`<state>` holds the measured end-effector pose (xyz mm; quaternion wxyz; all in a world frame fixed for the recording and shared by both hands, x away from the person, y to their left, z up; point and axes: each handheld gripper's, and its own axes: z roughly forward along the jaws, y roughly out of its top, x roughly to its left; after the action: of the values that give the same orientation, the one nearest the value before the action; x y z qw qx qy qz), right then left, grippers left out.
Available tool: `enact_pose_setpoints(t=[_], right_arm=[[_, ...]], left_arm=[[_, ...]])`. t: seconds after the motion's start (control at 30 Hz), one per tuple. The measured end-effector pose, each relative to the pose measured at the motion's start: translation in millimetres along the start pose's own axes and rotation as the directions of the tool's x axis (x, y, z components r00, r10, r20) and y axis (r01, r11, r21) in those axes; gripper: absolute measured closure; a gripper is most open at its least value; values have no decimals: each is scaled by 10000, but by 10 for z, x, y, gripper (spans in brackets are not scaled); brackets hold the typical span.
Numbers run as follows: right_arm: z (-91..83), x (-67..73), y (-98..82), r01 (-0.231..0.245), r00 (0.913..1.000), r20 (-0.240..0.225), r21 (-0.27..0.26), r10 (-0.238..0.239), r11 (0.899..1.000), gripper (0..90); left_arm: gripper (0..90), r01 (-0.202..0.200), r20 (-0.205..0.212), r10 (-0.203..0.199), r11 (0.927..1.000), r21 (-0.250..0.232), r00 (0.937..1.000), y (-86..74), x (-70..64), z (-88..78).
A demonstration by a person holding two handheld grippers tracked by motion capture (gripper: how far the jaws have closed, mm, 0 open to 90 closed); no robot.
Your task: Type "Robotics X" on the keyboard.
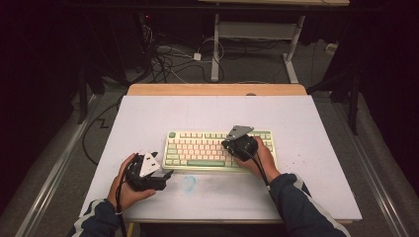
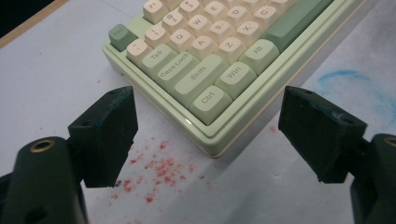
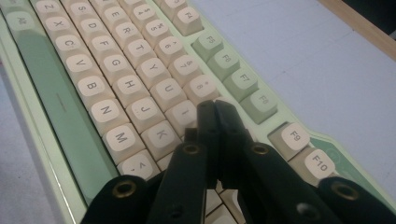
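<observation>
A pale green keyboard (image 1: 217,149) with cream and green keys lies in the middle of the white table. My right gripper (image 1: 236,144) hovers over its right half, jaws shut with nothing between them; in the right gripper view its tips (image 3: 215,109) sit just above the keys (image 3: 140,88) near the I key. My left gripper (image 1: 165,174) rests on the table by the keyboard's front left corner, jaws wide open and empty. In the left gripper view that open left gripper (image 2: 208,126) frames the Ctrl corner of the keyboard (image 2: 210,100).
A blue smudge (image 1: 188,182) marks the white table sheet (image 1: 148,118) between my hands; red specks (image 2: 156,175) lie by the keyboard corner. The wooden table edge (image 1: 217,89) runs along the back. Cables and table legs (image 1: 215,49) stand on the floor behind.
</observation>
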<state>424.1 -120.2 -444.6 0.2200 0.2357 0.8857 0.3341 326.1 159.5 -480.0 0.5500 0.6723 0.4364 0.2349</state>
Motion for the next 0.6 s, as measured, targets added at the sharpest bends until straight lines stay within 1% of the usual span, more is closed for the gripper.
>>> enact_pose_setpoints(t=[0.17,0.2,0.27,0.37,0.4,0.47,0.5,0.57,0.6], right_arm=[[37,3,-6,9,10000,-21,93,-9,10000,900],[47,5,-9,2,10000,-91,195,0,9998,900],[49,15,-12,-7,9997,-254,211,12,9998,900],[31,26,-4,99,9999,-139,244,-96,9997,900],[16,25,-3,-28,9999,-154,100,30,9999,900],[-31,1,-2,-87,9999,-97,-52,87,9999,900],[-78,-24,-8,-268,9996,-122,-279,265,9993,893],[-104,-40,-13,-322,9994,-111,-374,318,9988,889],[-158,-66,-21,-510,9987,-78,-592,506,9969,869]], left_arm=[[188,-14,51,13,9999,114,10000,-13,-3,10],[188,-27,49,26,9999,141,10000,-16,-2,12],[188,-50,51,49,9998,176,10000,-18,-2,12],[188,-81,46,80,9998,184,10000,-18,-4,9],[188,-91,40,90,9998,185,10000,-18,-5,8],[188,-143,-19,144,9997,208,9999,-19,-1,13],[188,-147,-55,148,9997,206,9999,-18,2,15],[188,-95,-76,97,9998,186,9999,-11,10,15],[188,-82,-85,84,9998,174,9999,-7,13,13]])
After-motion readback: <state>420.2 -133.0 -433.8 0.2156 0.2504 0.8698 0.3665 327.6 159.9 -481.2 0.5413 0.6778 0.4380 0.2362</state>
